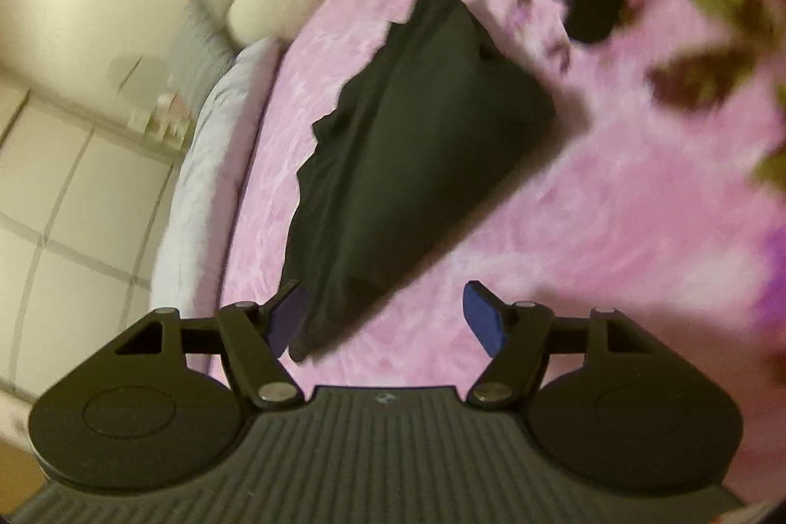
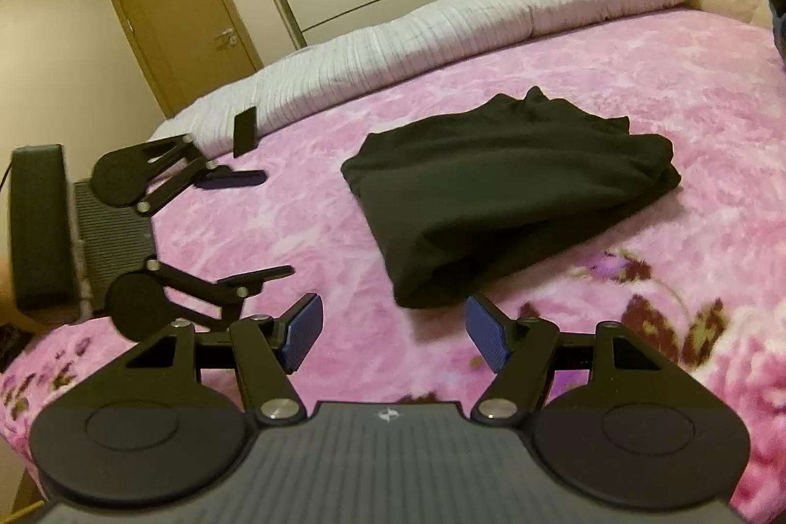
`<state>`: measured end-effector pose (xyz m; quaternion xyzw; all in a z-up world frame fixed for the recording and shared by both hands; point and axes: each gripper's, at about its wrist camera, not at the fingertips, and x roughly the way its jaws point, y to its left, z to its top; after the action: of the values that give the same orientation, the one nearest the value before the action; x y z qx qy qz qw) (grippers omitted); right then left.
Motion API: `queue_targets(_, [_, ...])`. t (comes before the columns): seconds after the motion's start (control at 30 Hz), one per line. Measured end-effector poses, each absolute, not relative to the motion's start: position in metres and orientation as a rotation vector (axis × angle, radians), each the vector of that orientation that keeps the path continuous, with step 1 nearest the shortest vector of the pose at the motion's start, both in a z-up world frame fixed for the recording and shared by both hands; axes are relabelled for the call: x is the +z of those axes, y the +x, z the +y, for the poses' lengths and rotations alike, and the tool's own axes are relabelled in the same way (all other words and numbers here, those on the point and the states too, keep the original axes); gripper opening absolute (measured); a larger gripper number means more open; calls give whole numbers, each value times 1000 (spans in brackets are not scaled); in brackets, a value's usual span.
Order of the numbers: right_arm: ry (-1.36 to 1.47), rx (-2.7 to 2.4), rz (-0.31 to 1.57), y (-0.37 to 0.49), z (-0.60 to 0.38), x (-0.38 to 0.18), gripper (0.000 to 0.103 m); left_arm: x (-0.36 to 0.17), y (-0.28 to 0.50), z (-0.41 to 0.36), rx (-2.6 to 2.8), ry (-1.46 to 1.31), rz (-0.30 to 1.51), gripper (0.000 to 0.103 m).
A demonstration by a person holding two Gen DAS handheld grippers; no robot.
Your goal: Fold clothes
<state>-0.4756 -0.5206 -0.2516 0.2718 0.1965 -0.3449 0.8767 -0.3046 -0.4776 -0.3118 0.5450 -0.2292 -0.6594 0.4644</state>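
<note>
With the black garment [image 2: 511, 195] folded on the bed [image 2: 638, 82], both hand-held grippers, left [image 1: 388, 317] and right [image 2: 393, 335], stood apart and empty, probably needing another garment next.

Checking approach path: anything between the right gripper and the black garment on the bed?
Nothing visible. The right gripper is open, with only bare pink blanket between it and the folded black garment. The left gripper sits off to the side, clear of that path.

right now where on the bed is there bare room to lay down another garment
Free: the pink blanket between the folded black garment and the white rolled duvet. Crowded: the near-left side, where the left gripper and a phone sit.
</note>
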Motion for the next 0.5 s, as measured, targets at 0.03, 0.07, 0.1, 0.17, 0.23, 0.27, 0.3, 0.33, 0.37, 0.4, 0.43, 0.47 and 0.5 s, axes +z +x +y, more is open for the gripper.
queue_targets(0.03, [542,-735,426,-472,-523,-252,68,-320,-302,-488,-1617,1365,-617,67])
queue_targets(0.07, [469,-762,469,-463,-521,-252,68,-326,-298,-497,-1615,1375,-646,67])
queue_targets(0.1, [391,-788,512,-455,-520,-251,68,-333,-292,-510,-1623,1383,-673,67])
queue_targets(0.17, [170,-808,600,-433,-510,-254,72,-345,-280,-529,-1648,1398,-716,67])
queue_targets(0.23, [-36,-805,689,-410,-502,-259,74,-354,-268,-549,-1691,1394,-730,66])
queue_targets(0.27, [-117,-789,739,-397,-500,-265,74,-356,-263,-558,-1715,1375,-725,66])
queue_targets(0.3, [-187,-772,784,-385,-499,-271,74,-359,-258,-567,-1739,1356,-719,67])
queue_targets(0.33, [-257,-754,827,-373,-499,-278,74,-359,-255,-578,-1730,1347,-724,68])
queue_targets(0.37, [-324,-755,871,-363,-499,-285,74,-359,-252,-584,-1727,1348,-733,68])
queue_targets(0.4, [-391,-756,914,-353,-500,-293,74,-360,-250,-592,-1725,1356,-743,68])
queue_targets(0.43, [-458,-756,957,-343,-500,-300,74,-362,-250,-597,-1724,1361,-755,68])
queue_targets(0.47, [-515,-765,997,-336,-502,-307,74,-363,-249,-601,-1724,1366,-766,67])
queue_targets(0.5, [-565,-769,1036,-332,-503,-314,73,-365,-248,-606,-1723,1371,-777,66])
